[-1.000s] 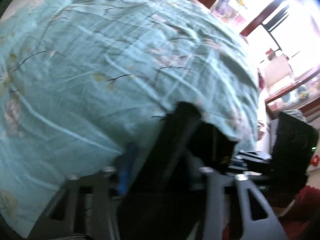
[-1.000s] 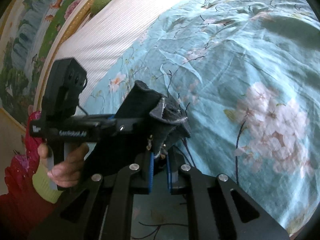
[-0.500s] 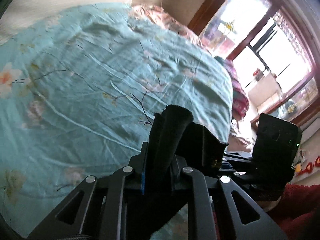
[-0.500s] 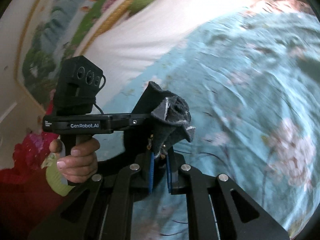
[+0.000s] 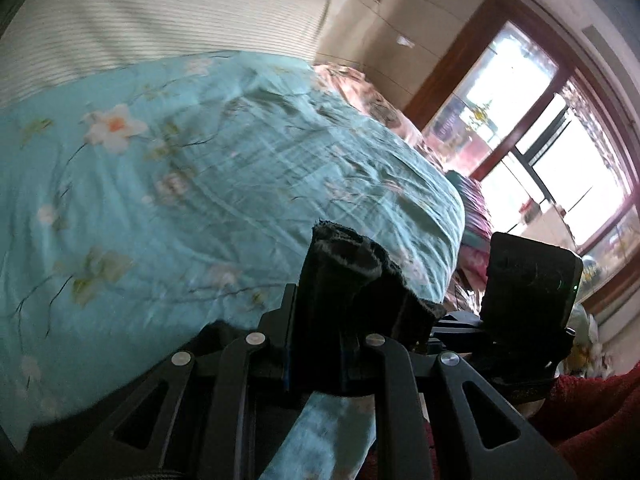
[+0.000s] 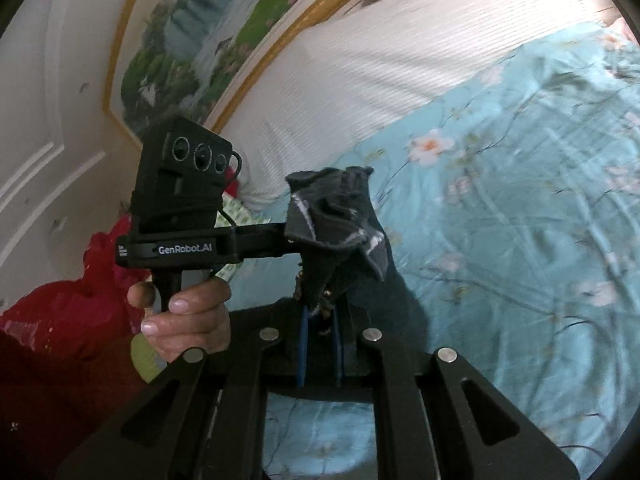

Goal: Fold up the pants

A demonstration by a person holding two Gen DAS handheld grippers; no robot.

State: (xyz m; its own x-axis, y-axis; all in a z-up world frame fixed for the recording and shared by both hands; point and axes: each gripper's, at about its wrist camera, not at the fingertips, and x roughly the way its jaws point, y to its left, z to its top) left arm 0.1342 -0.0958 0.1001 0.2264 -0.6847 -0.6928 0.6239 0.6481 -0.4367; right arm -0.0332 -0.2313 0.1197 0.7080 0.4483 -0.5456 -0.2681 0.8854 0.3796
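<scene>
The dark pants (image 5: 344, 280) are held up off the bed by both grippers. My left gripper (image 5: 316, 344) is shut on one bunched part of the pants edge. My right gripper (image 6: 320, 320) is shut on another bunched part of the pants (image 6: 332, 224), whose frayed edge sticks up above the fingers. In the right wrist view the left gripper body (image 6: 180, 240) is at the left, close beside, held by a hand. In the left wrist view the right gripper body (image 5: 528, 280) is at the right. The rest of the pants hangs below, out of sight.
A teal floral bedspread (image 5: 180, 184) covers the bed below both grippers. A white striped headboard cushion (image 6: 400, 52) and a framed painting (image 6: 224, 28) lie behind. A window (image 5: 560, 140) and pink bedding (image 5: 372, 96) are at the far side.
Both grippers have risen and tilted upward with the pants, so more of the headboard, wall and window shows. Both stay shut on the pants and close together.
</scene>
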